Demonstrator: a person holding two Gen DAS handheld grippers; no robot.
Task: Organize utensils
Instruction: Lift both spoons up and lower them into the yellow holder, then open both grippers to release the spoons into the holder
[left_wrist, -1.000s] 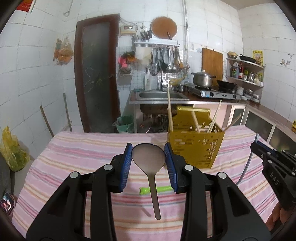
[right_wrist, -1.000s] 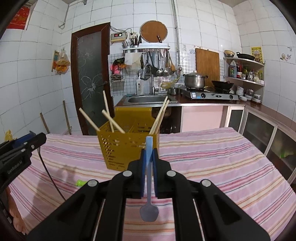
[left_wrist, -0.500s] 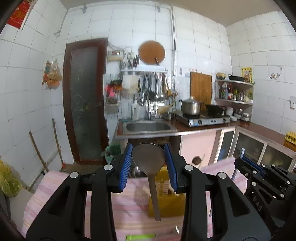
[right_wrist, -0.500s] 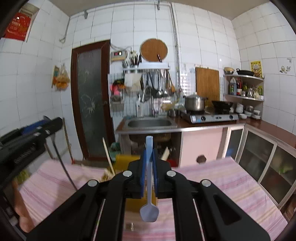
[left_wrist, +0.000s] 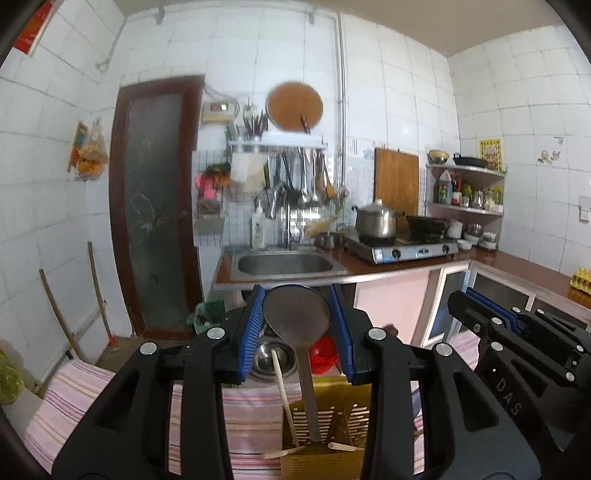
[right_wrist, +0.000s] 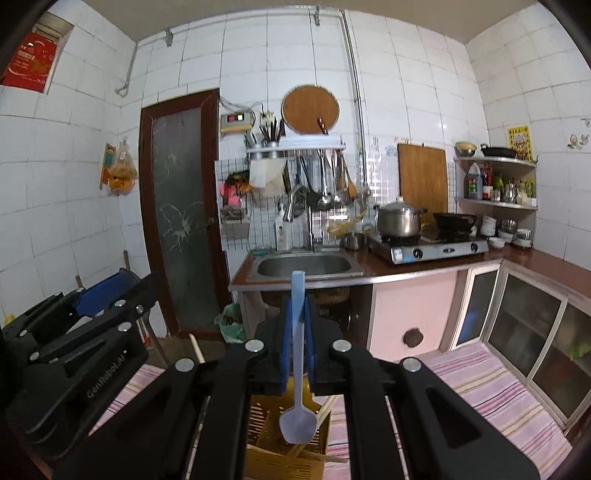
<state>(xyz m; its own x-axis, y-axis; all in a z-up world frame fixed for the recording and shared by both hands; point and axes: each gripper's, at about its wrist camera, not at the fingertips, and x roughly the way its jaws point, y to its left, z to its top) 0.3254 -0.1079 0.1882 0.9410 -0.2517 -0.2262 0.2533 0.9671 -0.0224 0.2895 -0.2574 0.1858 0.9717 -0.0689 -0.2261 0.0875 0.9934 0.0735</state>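
My left gripper (left_wrist: 297, 321) is shut on the bowl of a dark grey spoon (left_wrist: 297, 321), handle pointing down into the yellow perforated utensil basket (left_wrist: 325, 454). Several wooden chopsticks (left_wrist: 284, 398) stand in the basket. My right gripper (right_wrist: 296, 347) is shut on the handle of a light blue spoon (right_wrist: 297, 421), whose bowl hangs just above the basket (right_wrist: 273, 443). Each gripper shows at the edge of the other's view, the right (left_wrist: 517, 354) and the left (right_wrist: 74, 343).
The basket stands on a table with a pink striped cloth (left_wrist: 74, 406). Behind the table are a sink counter (left_wrist: 284, 266), a gas stove with a pot (left_wrist: 376, 225), hanging ladles and a dark door (left_wrist: 155, 206).
Both grippers have risen and come over the basket, each still holding its spoon. The grey spoon's handle now points into the basket and the blue spoon's bowl hangs over it.
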